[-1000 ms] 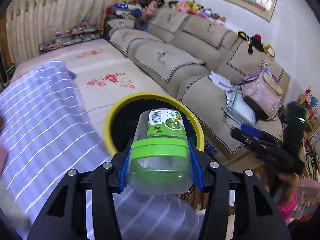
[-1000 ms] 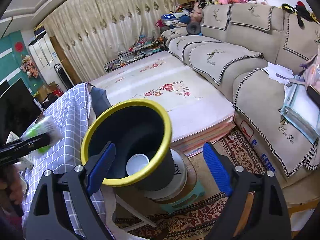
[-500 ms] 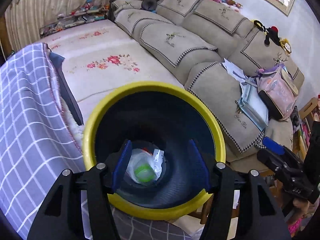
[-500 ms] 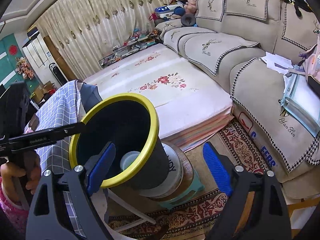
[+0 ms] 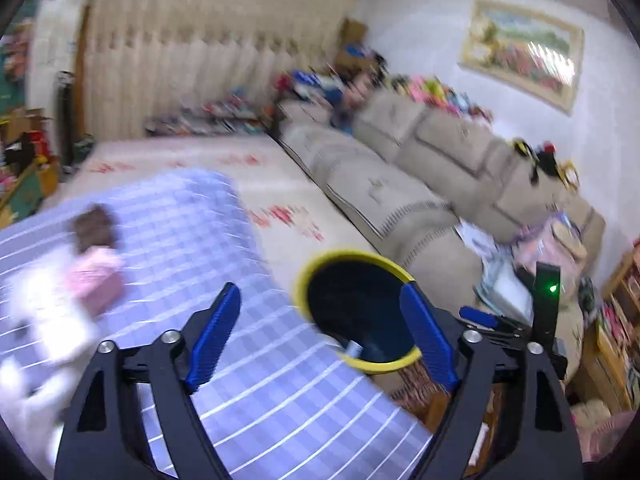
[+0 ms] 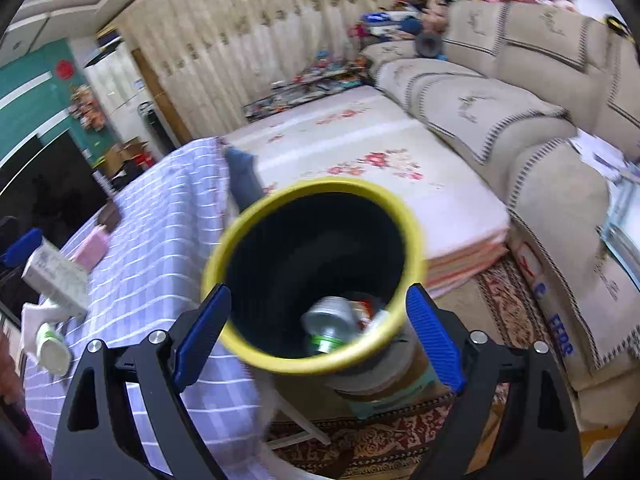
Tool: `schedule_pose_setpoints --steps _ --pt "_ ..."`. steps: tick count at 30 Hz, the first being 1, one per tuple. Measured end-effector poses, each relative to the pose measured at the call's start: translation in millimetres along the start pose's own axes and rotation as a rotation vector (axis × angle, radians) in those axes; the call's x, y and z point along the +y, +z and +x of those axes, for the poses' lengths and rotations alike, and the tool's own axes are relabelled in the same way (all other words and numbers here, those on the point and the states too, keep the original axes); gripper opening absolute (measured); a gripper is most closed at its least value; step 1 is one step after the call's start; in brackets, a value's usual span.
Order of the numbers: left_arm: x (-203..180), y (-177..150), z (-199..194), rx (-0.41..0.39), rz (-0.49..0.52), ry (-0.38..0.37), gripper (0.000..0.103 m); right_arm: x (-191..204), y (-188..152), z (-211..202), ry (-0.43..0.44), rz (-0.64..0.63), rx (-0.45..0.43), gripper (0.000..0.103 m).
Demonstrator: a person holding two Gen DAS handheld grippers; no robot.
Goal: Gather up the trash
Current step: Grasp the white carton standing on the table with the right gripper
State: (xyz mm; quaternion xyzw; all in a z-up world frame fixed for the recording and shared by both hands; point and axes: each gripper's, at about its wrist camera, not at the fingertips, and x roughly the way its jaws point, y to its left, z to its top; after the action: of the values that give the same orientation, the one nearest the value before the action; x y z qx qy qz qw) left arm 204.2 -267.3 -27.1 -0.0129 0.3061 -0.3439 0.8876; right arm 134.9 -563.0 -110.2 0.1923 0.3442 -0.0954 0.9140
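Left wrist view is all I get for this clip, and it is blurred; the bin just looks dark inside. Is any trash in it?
Observer: Yes. The right wrist view looks down into the yellow-rimmed bin, and a clear bottle with a green band lies at the bottom.
Operator: Anything else in there?
Observer: A crumpled wrapper with some red on it, beside that bottle.
Operator: Any trash left on the table?
Observer: A white bottle with green print lies on its side on the checked cloth, next to a white carton.
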Motion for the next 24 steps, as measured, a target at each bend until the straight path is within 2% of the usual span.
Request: schedule_pose_setpoints --steps 1,5,8,12,18,22,24 --pt "11 -1 -16 -0.024 -0.011 0.028 0.084 12 1 1 0.015 -0.021 0.0 0.085" --pt "61 -11 -89 -0.147 -0.052 0.237 0.089 74 5 5 0.101 -0.132 0.007 0.084" --pt "99 -24 -127 -0.209 -0.069 0.395 0.092 128 6 7 0.181 -0.226 0.012 0.085" --pt "150 -43 -151 -0.236 -0.107 0.496 0.092 192 5 6 0.282 -0.323 0.022 0.085" --pt "191 -70 -146 -0.248 -0.149 0.509 0.092 282 -7 6 0.376 -0.486 0.031 0.085" --pt "197 -82 -140 -0.264 -0.148 0.493 0.092 317 -11 20 0.369 -0.539 0.031 0.084" --pt "199 -86 -141 -0.282 -0.141 0.469 0.094 327 -11 31 0.356 -0.551 0.043 0.08"
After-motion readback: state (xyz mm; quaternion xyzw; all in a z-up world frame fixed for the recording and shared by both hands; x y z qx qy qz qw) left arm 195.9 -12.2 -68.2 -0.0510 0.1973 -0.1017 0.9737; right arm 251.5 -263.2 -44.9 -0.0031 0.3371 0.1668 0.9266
